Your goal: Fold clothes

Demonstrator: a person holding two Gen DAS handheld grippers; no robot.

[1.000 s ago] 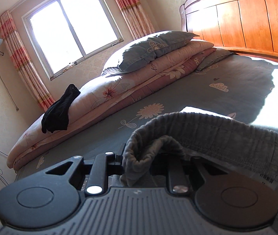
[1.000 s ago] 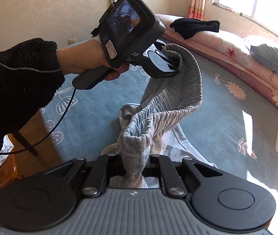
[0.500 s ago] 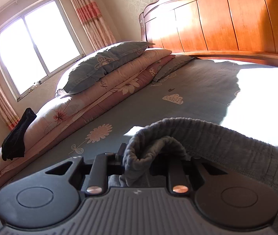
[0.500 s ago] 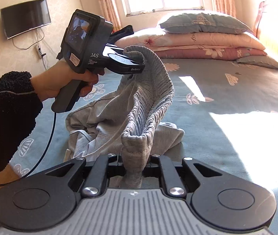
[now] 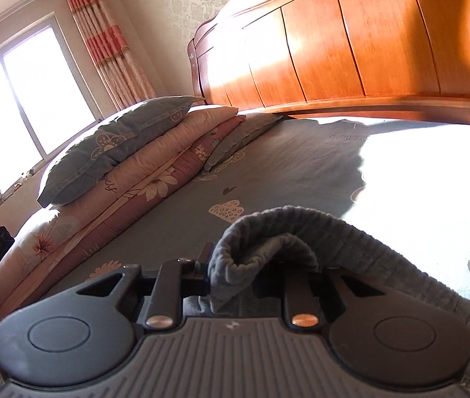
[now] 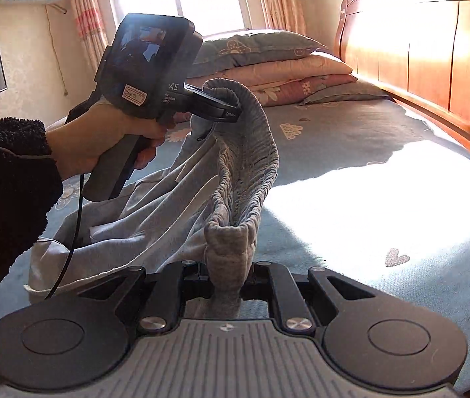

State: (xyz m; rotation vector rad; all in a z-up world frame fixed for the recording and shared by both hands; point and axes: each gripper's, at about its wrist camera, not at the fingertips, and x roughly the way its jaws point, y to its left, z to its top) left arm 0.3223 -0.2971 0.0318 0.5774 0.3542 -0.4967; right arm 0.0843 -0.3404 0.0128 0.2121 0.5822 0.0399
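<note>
Two grippers, both clamped on the ribbed waistband (image 6: 251, 152) of the grey trousers (image 6: 142, 212): right gripper (image 6: 226, 275) pinches one end, left gripper (image 6: 225, 112) the other, band slung between them above the bed (image 6: 351, 139). Left wrist view confirms cloth bunched in the left gripper (image 5: 238, 275). Legs trail crumpled on the sheet below the person's hand (image 6: 102, 146). Progress: early. Garment is picked up by the waist but not spread flat, no fold visible yet. Left to do, as I read it: lay it out, smooth it, fold the legs, stack.
</note>
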